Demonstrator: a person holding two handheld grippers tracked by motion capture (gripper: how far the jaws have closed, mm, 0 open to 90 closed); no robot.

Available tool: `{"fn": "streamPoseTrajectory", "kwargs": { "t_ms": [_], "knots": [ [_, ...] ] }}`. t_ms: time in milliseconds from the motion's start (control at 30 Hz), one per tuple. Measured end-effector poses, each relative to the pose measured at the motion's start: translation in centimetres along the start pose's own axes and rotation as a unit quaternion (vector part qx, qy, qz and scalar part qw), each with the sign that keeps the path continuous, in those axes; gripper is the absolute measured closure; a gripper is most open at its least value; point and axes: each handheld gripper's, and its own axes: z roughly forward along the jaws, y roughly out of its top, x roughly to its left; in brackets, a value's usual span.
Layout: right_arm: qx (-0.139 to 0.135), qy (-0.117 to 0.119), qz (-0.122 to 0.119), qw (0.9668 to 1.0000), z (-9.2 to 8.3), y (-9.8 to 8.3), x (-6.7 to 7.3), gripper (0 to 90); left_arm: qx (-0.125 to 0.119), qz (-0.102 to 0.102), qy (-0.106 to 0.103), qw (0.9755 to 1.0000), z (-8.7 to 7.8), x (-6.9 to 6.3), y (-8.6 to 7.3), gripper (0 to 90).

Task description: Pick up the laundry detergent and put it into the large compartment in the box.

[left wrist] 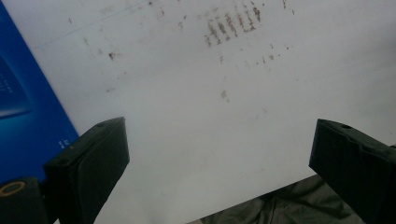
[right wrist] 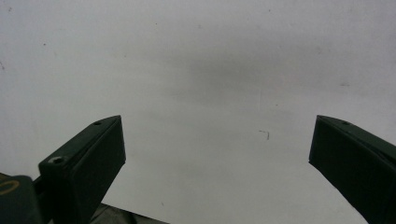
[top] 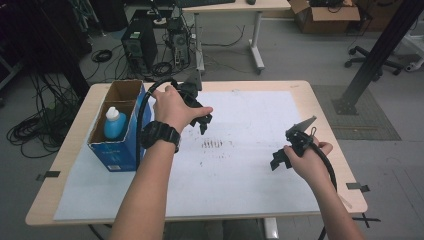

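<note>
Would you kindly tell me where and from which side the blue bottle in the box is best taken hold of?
Grip the blue bottle at its white cap and neck, coming straight down from above. It stands upright inside the open-topped blue box, whose walls hide its sides, so the top is probably the one part within reach. The left gripper, open and empty, is the nearer one.

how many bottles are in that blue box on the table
1: a blue bottle with a white cap stands in the near compartment of the blue cardboard box at the table's left edge. The far compartment looks empty, though its walls could hide something low.
</note>
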Motion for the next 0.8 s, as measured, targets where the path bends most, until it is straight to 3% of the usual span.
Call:
{"fn": "streamPoseTrajectory", "kwargs": {
  "t_ms": [800],
  "knots": [
    [0.001,-0.003,-0.003,1.0000,-0.12,-0.32,0.17,3.7,-0.008,0.003,-0.001,1.0000,0.46,-0.26,-0.23,5.0]
  ]
}}
